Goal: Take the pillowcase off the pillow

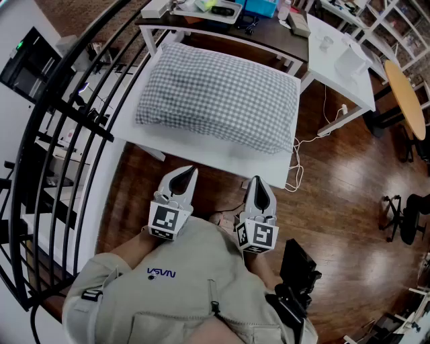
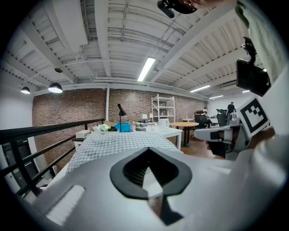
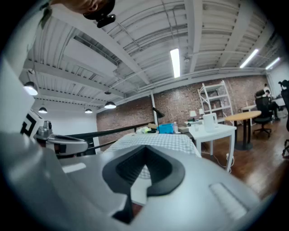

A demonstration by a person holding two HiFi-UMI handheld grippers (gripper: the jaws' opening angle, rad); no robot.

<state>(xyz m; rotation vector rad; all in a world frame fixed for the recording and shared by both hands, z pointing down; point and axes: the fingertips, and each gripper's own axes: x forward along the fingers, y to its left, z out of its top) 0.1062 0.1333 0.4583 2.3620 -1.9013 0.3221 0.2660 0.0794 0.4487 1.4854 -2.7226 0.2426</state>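
Left gripper (image 1: pixel 183 179): you hold it close in front of your body, jaws clenched together with nothing between them, nose aimed at the table.
Right gripper (image 1: pixel 259 191): just beside the left one, likewise closed tight and empty, pointing the same way.
Gap to the work: both grippers hang over the wood floor (image 1: pixel 336 195), short of the near edge of the white table (image 1: pixel 222 159) and apart from the pillow (image 1: pixel 232 111).
Pillow: it lies flat on the white table and fills most of the top, one long side toward you.
Pillowcase (image 1: pixel 195 84): grey-and-white check, still on the pillow and covering all of it that shows; which end is open cannot be told.
Your left: the black bars of a railing (image 1: pixel 67 107) run alongside the table.
Table's right corner: a white cable (image 1: pixel 295 171) loops down to the floor.
Beyond the pillow: a dark desk (image 1: pixel 265 37) carries a blue box (image 1: pixel 261 7) and small clutter.
Your right: a second white table (image 1: pixel 332 74), then a round wooden table (image 1: pixel 405 97), with a black office chair (image 1: pixel 403 218) on the floor nearer you.
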